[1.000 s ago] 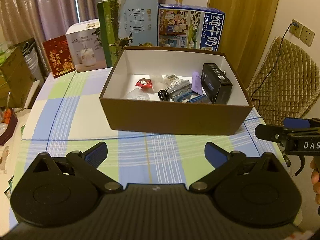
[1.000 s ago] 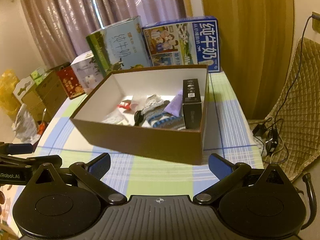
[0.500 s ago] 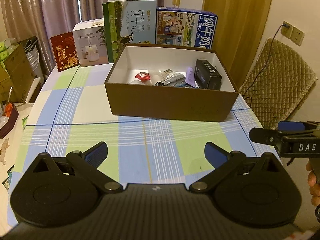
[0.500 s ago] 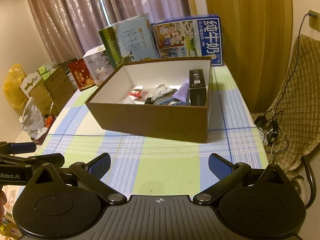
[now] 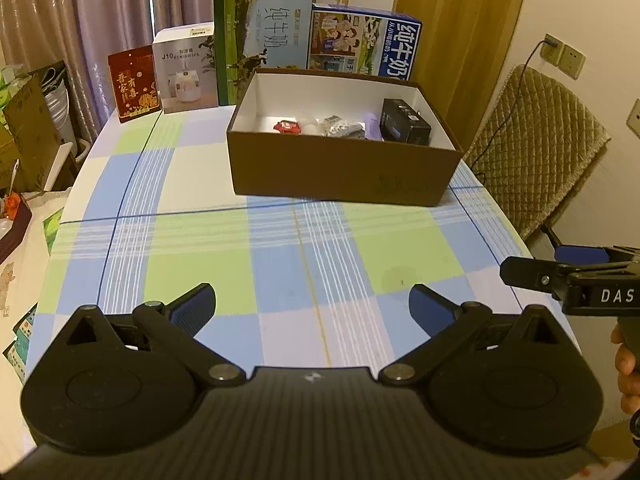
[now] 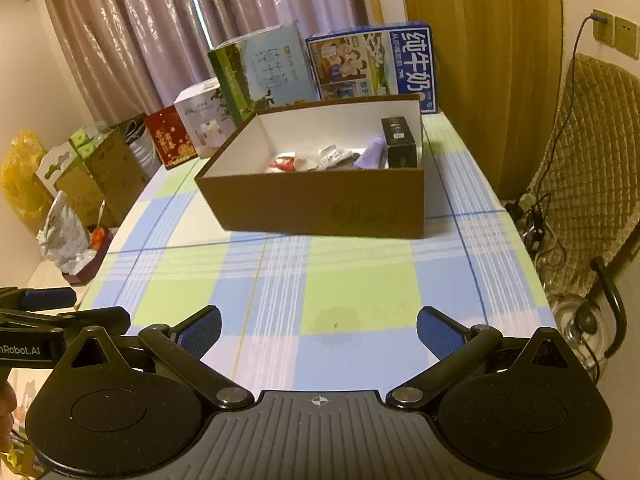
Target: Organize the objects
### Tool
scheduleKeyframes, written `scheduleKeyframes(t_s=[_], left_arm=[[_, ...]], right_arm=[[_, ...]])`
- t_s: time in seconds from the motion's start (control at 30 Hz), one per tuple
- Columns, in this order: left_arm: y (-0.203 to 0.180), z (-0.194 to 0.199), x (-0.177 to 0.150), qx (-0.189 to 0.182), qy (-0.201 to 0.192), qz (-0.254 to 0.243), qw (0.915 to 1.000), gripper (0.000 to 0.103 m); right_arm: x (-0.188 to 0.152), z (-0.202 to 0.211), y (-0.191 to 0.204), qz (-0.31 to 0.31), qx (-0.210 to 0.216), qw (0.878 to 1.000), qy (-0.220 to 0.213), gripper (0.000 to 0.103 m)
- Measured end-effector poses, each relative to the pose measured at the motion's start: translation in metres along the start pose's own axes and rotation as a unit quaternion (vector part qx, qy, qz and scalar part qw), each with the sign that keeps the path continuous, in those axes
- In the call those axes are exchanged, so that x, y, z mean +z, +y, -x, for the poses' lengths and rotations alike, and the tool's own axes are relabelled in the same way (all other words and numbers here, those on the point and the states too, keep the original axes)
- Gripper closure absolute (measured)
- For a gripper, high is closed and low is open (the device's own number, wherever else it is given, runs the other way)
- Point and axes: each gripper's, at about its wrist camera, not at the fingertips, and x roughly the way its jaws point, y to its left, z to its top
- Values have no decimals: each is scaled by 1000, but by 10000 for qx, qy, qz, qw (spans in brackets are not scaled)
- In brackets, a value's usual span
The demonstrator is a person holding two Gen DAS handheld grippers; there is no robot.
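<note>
1. At the near edge of the table (image 5: pixel 200 248), both grippers are held low and level, well apart from the brown box (image 5: pixel 344 176). Left gripper (image 5: pixel 312 308): fingers spread wide, nothing between them. Right gripper (image 6: pixel 318 326): same, fingers apart and empty.
2. On the checked cloth nothing loose is seen; every small item sits inside the brown box, toward its right half. Judged: sorting is done or nearly done, which would explain why both grippers are held clear and empty.
3. The black box (image 6: pixel 398 142) is laid along the right inner wall, the purple tube (image 6: pixel 370 154) just beside it on the left. Likely packed against the wall to keep floor space free.
4. The red packet (image 5: pixel 287 126) and the silver packet (image 5: pixel 336 125) lie mid-floor; whether they touch cannot be told.
5. The milk cartons (image 5: pixel 264 40) and the humidifier box (image 5: pixel 185 68) are stood upright behind the brown box, against the curtain; they look like backdrop, not task items.
6. Hidden: the box floor nearest the cameras is blocked by the front wall, so items there may be missed.
7. Cut off: the right gripper is seen only partly at the left view's right edge, with part of a hand (image 5: pixel 626 364) on it.
8. Blurred: print on the box front is unreadable.
</note>
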Motion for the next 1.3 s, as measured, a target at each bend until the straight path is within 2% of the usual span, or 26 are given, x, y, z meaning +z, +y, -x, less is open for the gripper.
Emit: scheduleKeyframes(t_s=[0.57,1.3], left_arm=[[14,20,-25,-30,-29,-122,9999,1],[19,26,-31,-88,-74,-161,9998,1]], right_arm=[[-34,18,23,13,-221,9997,59,2],[-42,21,31,57,-287,9996,62,2]])
